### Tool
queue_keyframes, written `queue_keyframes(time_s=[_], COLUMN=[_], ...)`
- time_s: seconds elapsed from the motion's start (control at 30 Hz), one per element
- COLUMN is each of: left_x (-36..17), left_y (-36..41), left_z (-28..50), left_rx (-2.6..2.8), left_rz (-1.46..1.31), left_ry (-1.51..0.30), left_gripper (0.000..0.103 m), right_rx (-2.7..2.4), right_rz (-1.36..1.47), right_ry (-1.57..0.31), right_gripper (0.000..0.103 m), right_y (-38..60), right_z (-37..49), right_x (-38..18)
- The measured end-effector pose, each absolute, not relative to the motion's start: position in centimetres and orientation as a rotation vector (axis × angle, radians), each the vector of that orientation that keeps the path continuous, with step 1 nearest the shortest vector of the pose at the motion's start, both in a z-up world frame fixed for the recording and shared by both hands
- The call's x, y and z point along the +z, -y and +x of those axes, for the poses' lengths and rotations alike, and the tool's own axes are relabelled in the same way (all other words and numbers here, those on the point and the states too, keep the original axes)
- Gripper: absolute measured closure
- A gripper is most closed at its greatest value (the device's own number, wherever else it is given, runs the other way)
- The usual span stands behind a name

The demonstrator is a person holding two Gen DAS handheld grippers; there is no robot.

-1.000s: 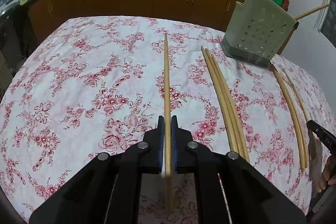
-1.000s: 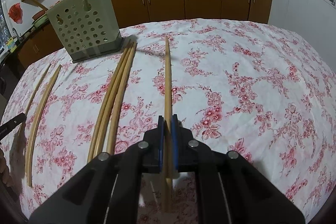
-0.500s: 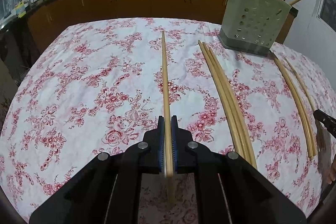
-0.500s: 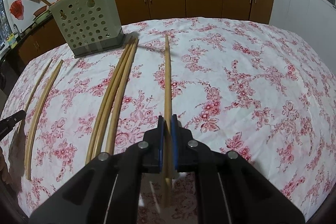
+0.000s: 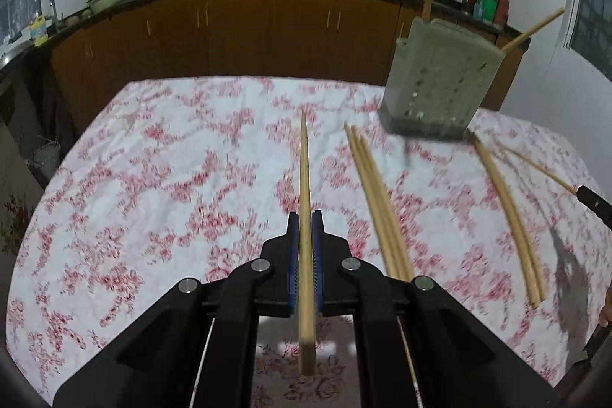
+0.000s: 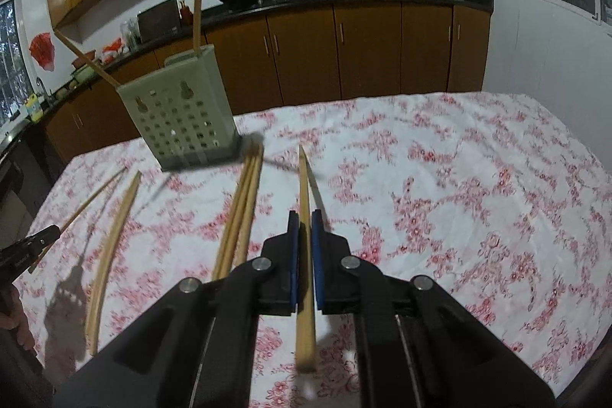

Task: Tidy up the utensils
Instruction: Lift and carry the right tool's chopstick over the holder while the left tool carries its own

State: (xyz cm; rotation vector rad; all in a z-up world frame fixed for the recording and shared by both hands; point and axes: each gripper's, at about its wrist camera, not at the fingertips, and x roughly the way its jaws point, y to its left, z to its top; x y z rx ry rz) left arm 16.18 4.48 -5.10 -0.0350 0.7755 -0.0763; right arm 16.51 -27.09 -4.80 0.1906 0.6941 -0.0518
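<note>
In the left wrist view my left gripper (image 5: 305, 217) is shut on a long bamboo chopstick (image 5: 304, 159), held in the air and pointing at the table's far edge. My right gripper (image 6: 305, 217) is likewise shut on a chopstick (image 6: 304, 178), raised above its own shadow on the cloth. A grey-green perforated utensil holder (image 5: 436, 83) (image 6: 183, 117) stands at the far side with two chopsticks sticking out of it. A bundle of three chopsticks (image 5: 378, 201) (image 6: 244, 201) lies on the cloth beside each held one.
The table wears a white cloth with red flowers (image 5: 153, 178). A curved pair of chopsticks (image 5: 508, 213) (image 6: 111, 247) lies beyond the bundle. Brown kitchen cabinets (image 6: 306, 56) and a counter with pans stand behind the table. A hand shows at the left edge (image 6: 15, 324).
Both grippers have risen with their chopsticks, so the table looks farther below and more of the cabinets and wall shows. The holder and the loose chopsticks stayed where they were.
</note>
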Motion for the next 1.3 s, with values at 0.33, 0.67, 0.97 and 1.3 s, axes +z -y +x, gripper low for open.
queue_keyframes(time_s=[0.33, 0.67, 0.97, 1.3], left_x=[-2.1, 2.0, 3.3, 7.4], left_y=[-4.2, -4.4, -4.4, -3.1], left_z=[15.8, 15.7, 15.7, 15.6], left_rx=[-0.088, -0.089, -0.092, -0.15], left_rz=[-0.068, -0.102, -0.096, -0.088], left_ry=[-0.694, -0.578, -0.546, -0.458], left_gripper=[0.096, 0.096, 0.096, 0.096], right_rx=[-0.046, -0.05, -0.04, 0.066], right_rz=[0.211, 0.22, 0.218, 0.244], right_ry=[-0.601, -0.503, -0.455, -0.335], right_gripper=[0.095, 0.095, 0.095, 0.095], right_y=[26.9, 27.0, 26.6, 25.5], right_z=[15.9, 15.3, 15.1, 15.0], right_x=[-2.4, 0.4, 1.9, 7.3])
